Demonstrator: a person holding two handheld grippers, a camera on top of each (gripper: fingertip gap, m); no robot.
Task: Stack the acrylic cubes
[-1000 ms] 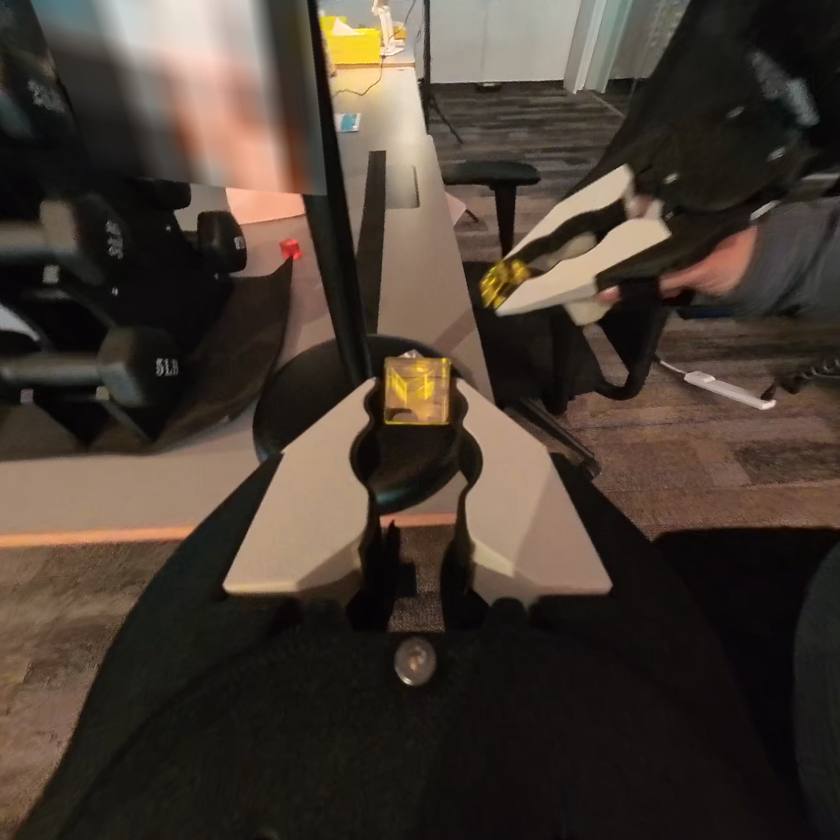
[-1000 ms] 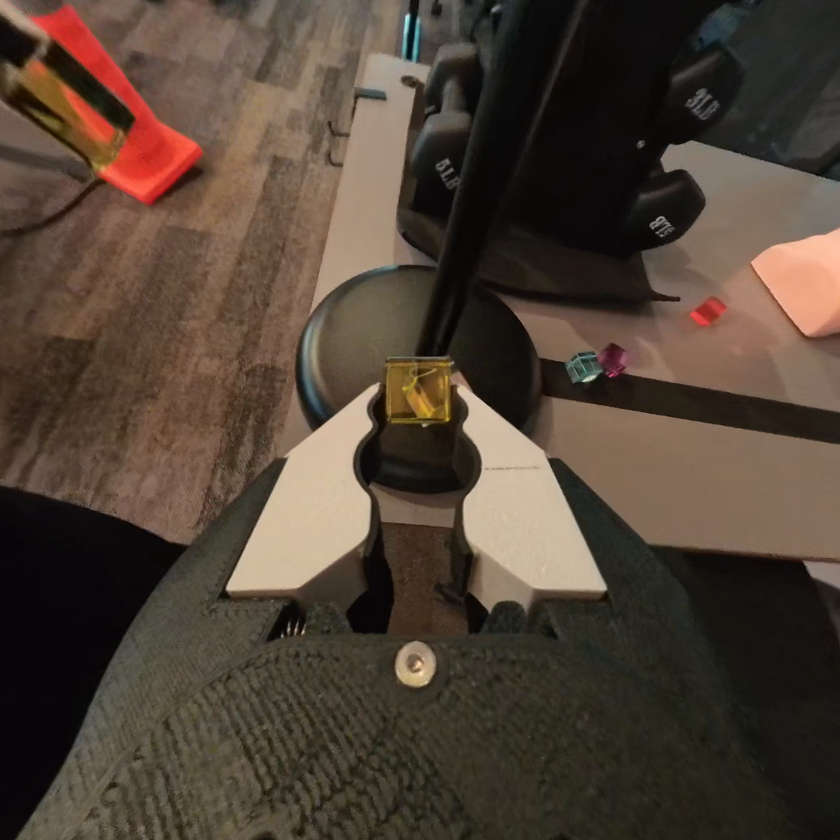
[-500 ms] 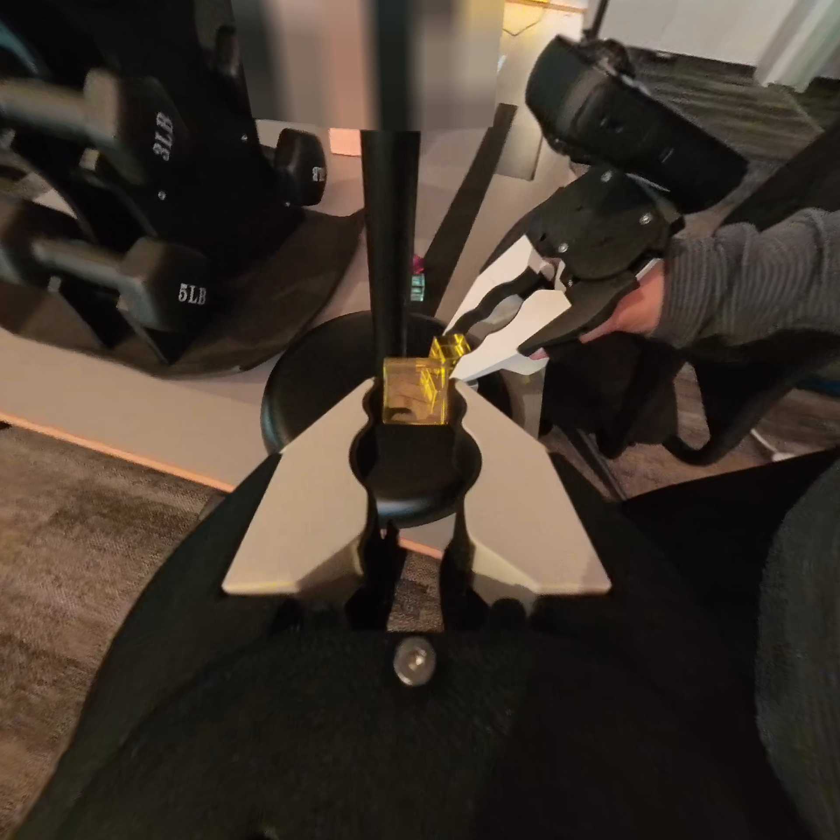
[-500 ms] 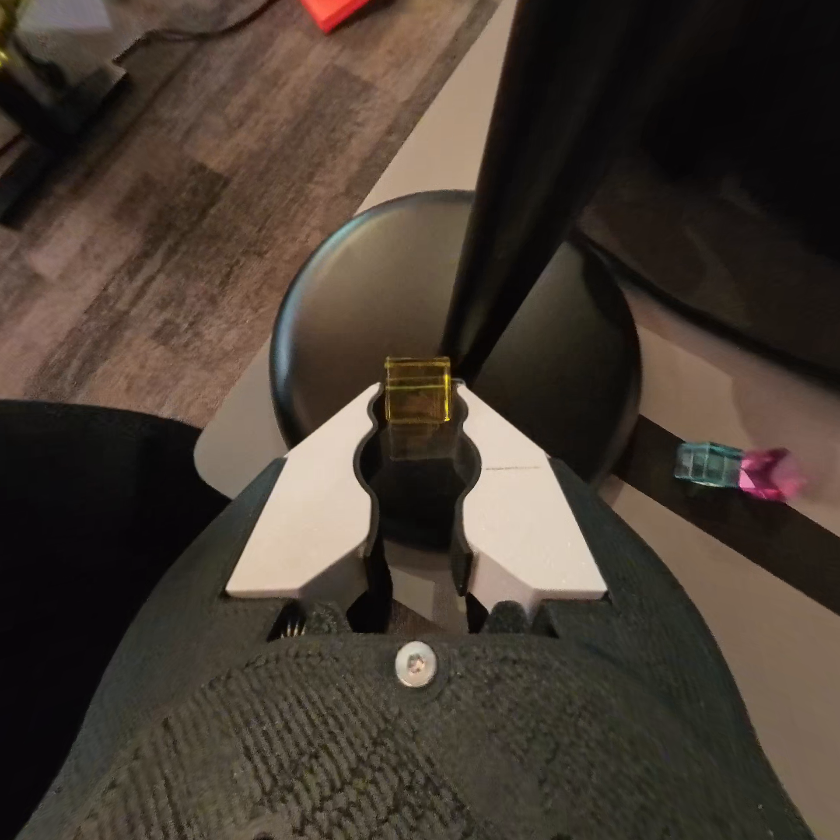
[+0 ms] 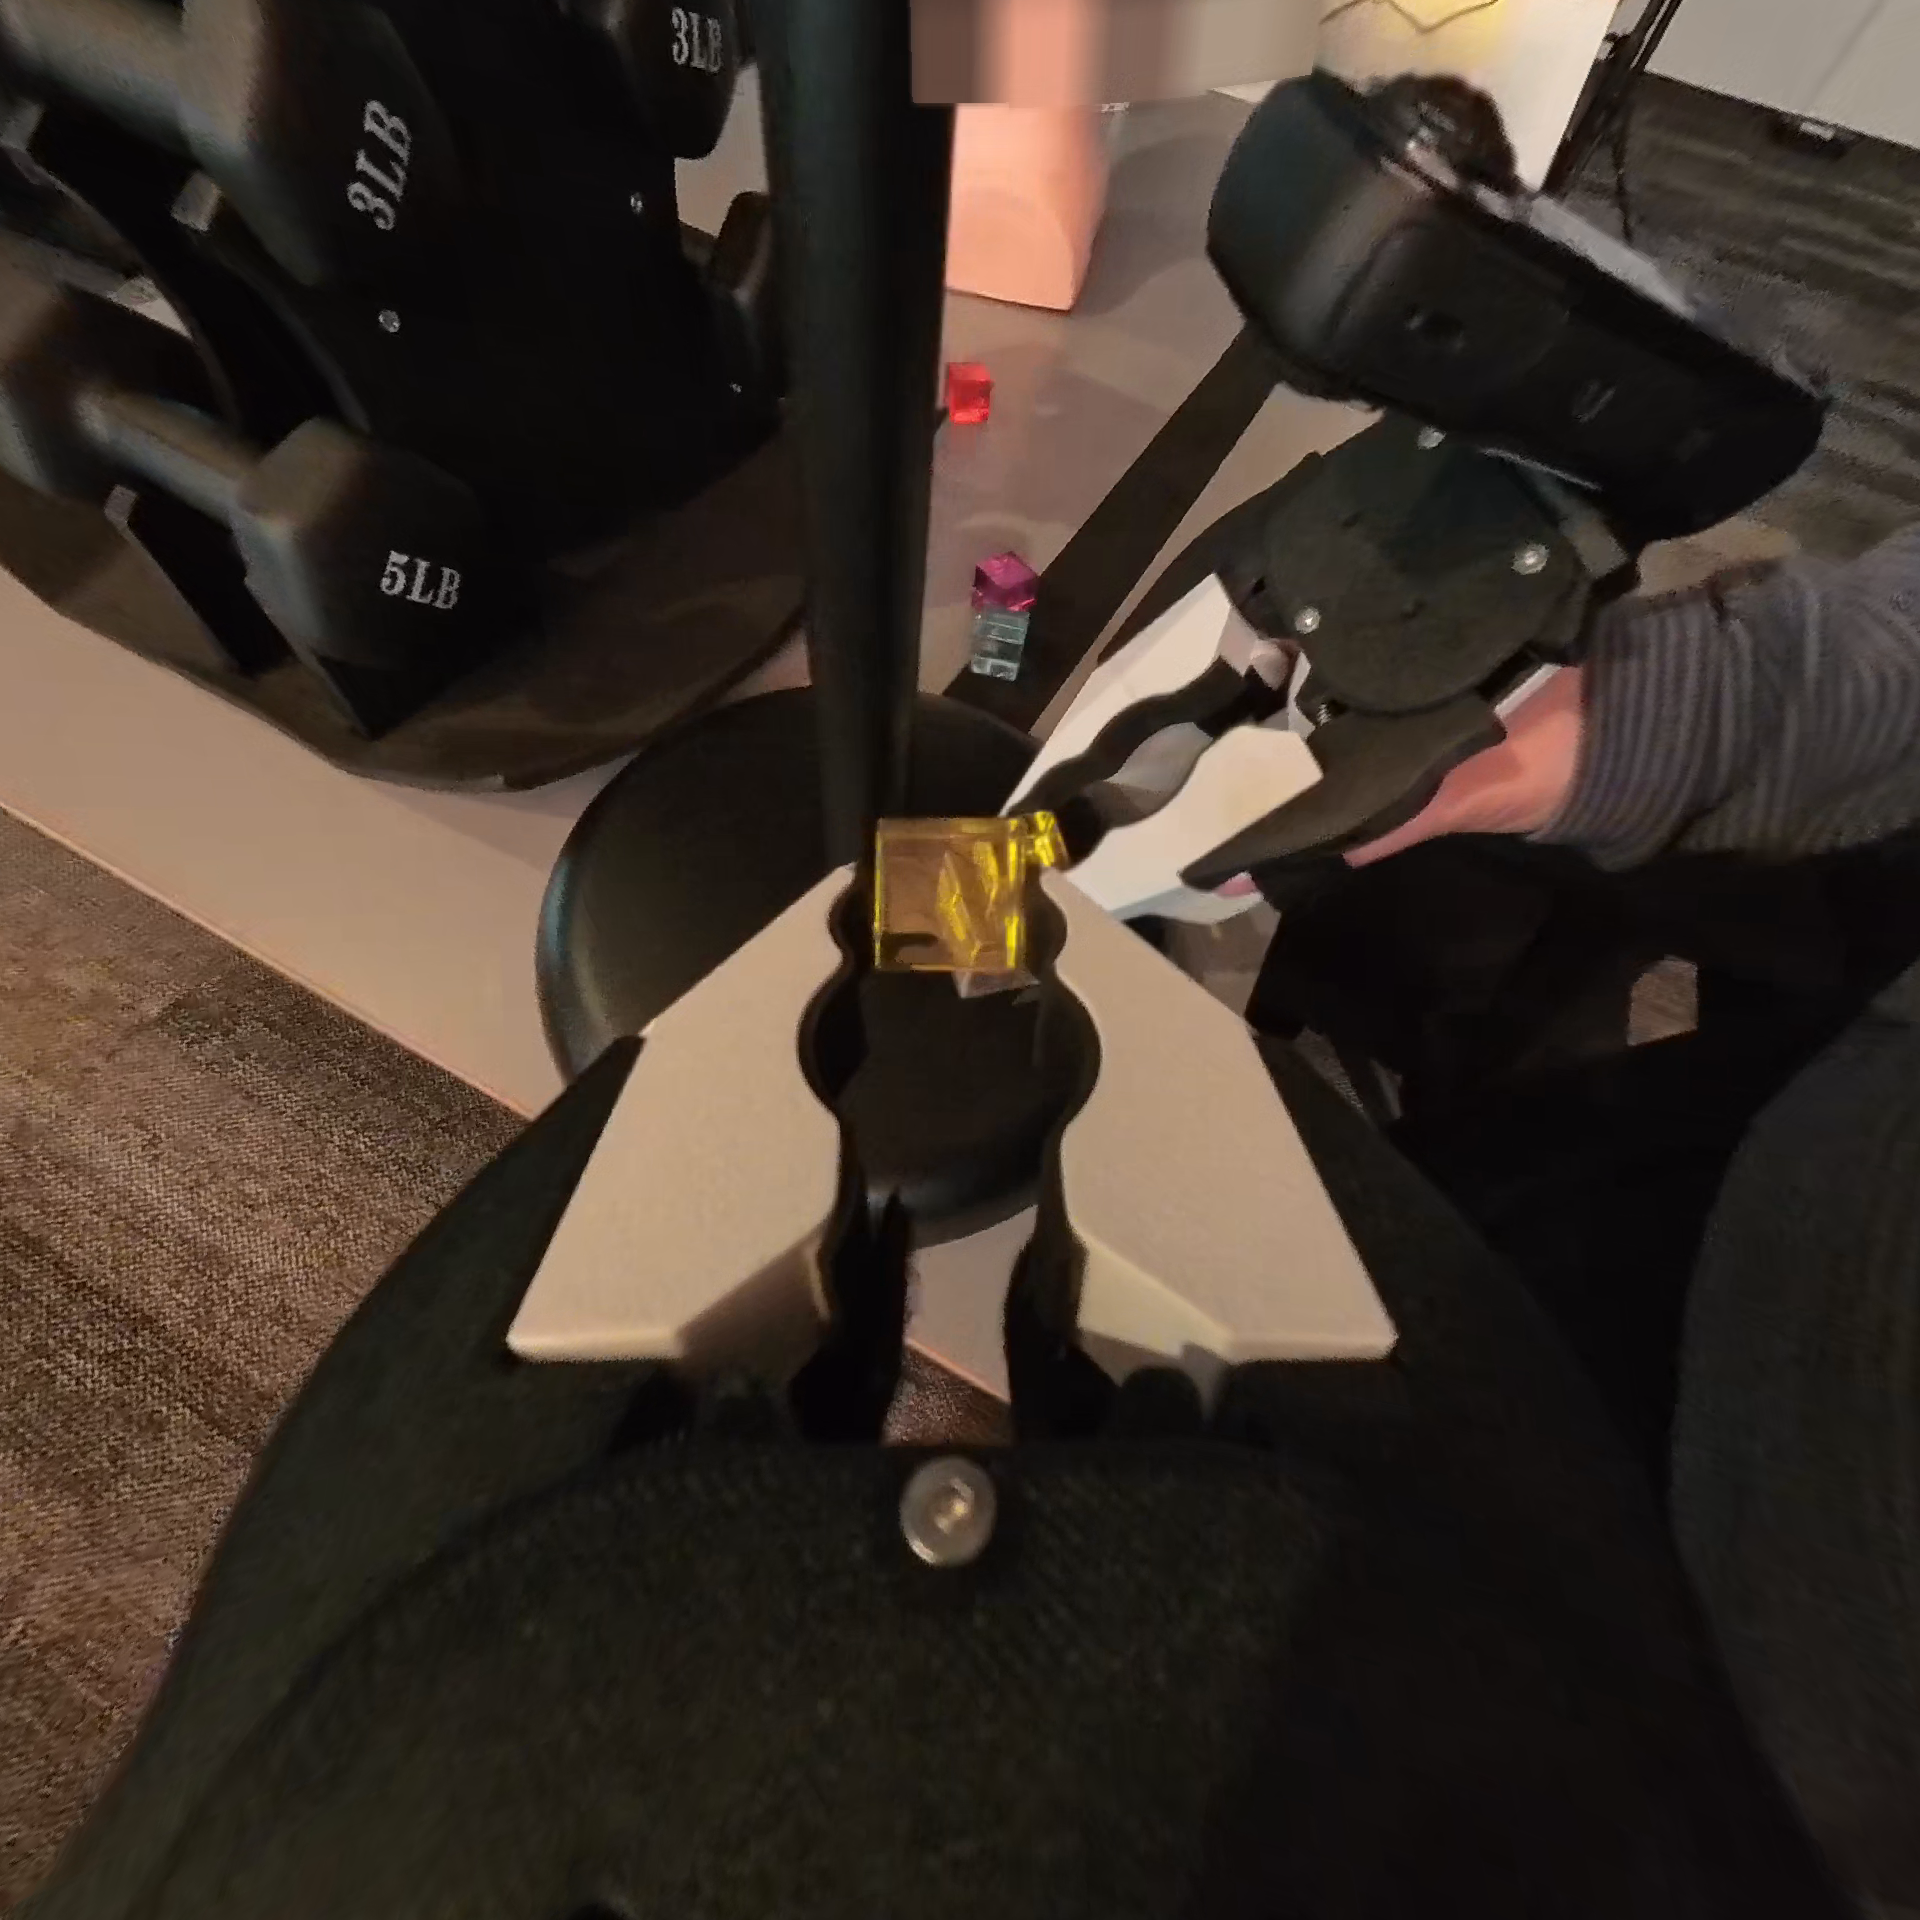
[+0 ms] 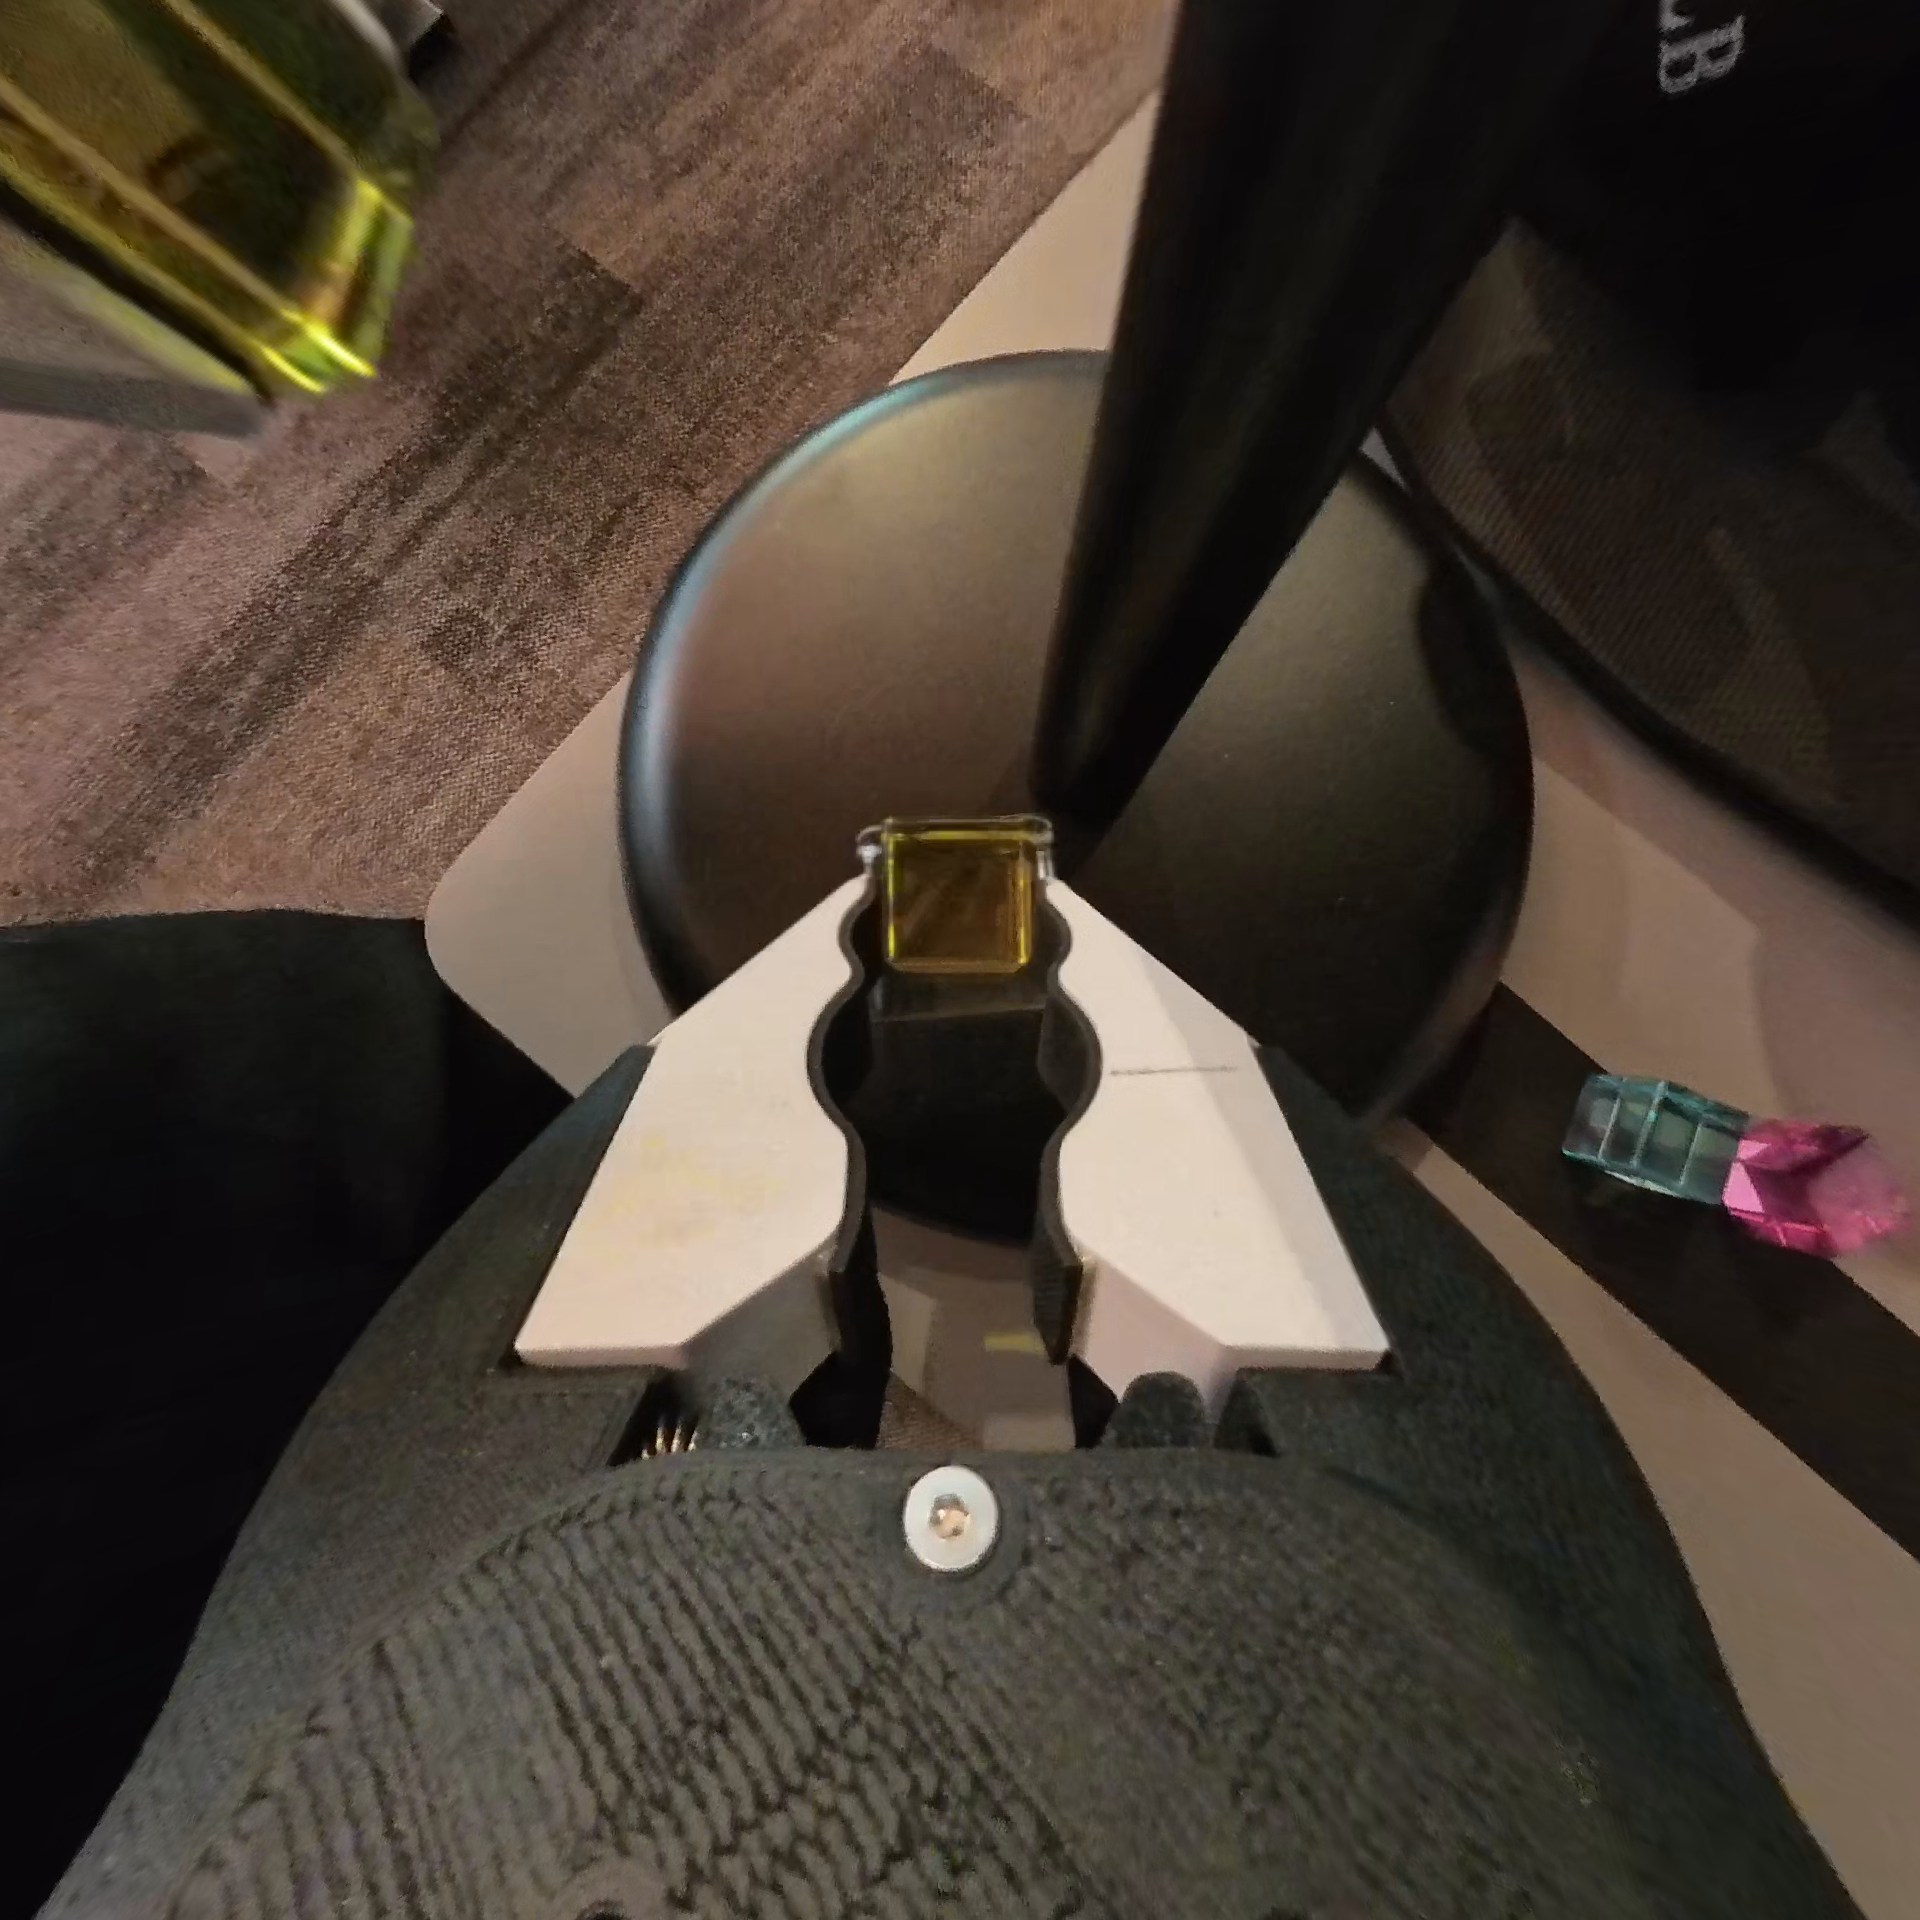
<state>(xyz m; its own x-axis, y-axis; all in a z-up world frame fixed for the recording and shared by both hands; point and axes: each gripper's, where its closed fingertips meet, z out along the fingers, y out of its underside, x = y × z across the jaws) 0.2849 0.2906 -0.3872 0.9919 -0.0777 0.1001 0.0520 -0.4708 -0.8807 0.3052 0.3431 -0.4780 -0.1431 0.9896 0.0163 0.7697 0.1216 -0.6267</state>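
Yellow translucent cube (image 5: pixel 951 902) is clamped by the left gripper (image 5: pixel 951 909) over the counter's near corner; a second yellow cube (image 6: pixel 958 914) is clamped by the right gripper (image 6: pixel 958 920) above the black round base (image 6: pixel 831 623). Farther in, a teal cube (image 6: pixel 1652 1132) and magenta cube (image 6: pixel 1808 1195) lie touching.

Quick count from both views: two grippers, left (image 5: pixel 956 904) and right (image 6: pixel 956 904), and two yellow cubes, one (image 5: pixel 951 899) clamped in the left and the other (image 6: pixel 958 914) in the right. On the table (image 5: pixel 260 790) there are three more cubes, one red (image 5: pixel 966 393), one magenta (image 5: pixel 1005 584), one clear (image 5: pixel 1000 642). Plus one round black base (image 6: pixel 831 623) with one pole (image 6: pixel 1195 416), at least two dumbbells (image 5: pixel 405 582), and one pink block (image 5: pixel 1023 208).
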